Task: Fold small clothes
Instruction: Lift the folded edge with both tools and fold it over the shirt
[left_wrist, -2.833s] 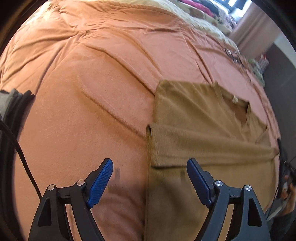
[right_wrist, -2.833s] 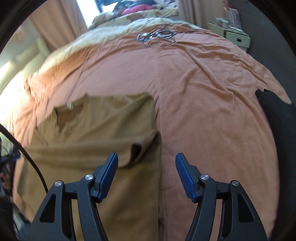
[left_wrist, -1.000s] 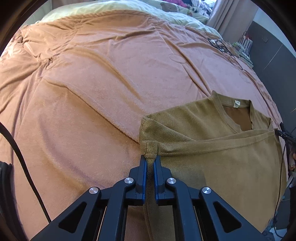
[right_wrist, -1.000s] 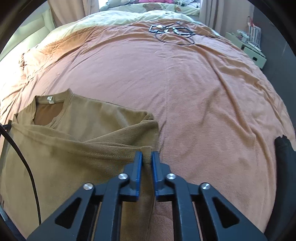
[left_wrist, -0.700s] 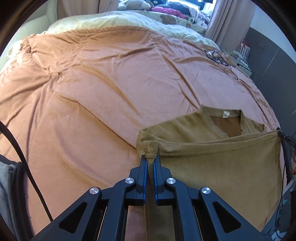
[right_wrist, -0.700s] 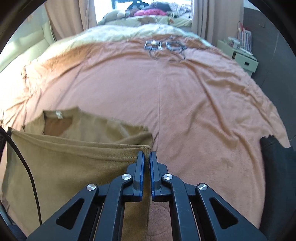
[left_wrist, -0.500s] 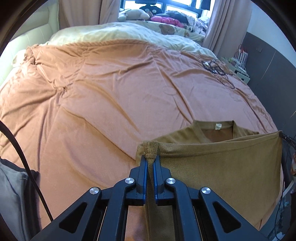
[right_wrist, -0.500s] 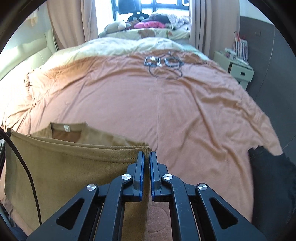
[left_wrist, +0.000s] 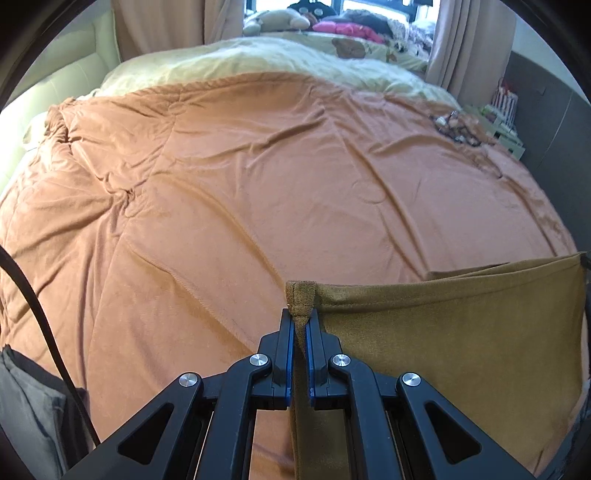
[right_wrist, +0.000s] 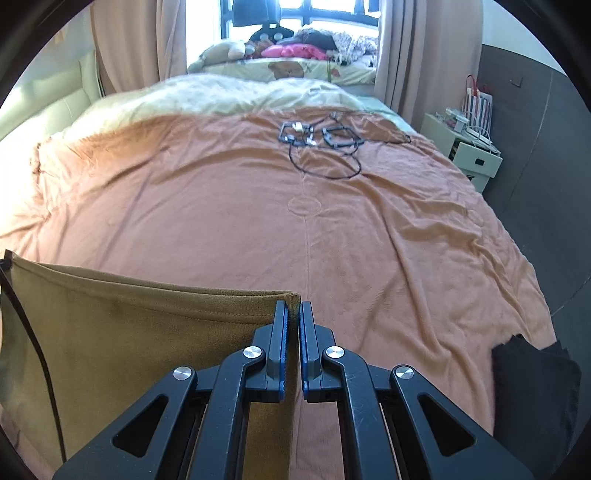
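1. Two grippers, both clamped on the brown shirt (left_wrist: 443, 350).
2. Left gripper (left_wrist: 300, 325) pinches one hemmed corner; right gripper (right_wrist: 291, 317) pinches the other.
3. Shirt hangs stretched between them over the orange bedspread (left_wrist: 258, 177).

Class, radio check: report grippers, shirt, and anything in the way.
Left hand-held gripper and right hand-held gripper shut on shirt corners. Shirt stretched between them above bedspread. Cables far ahead, clear.
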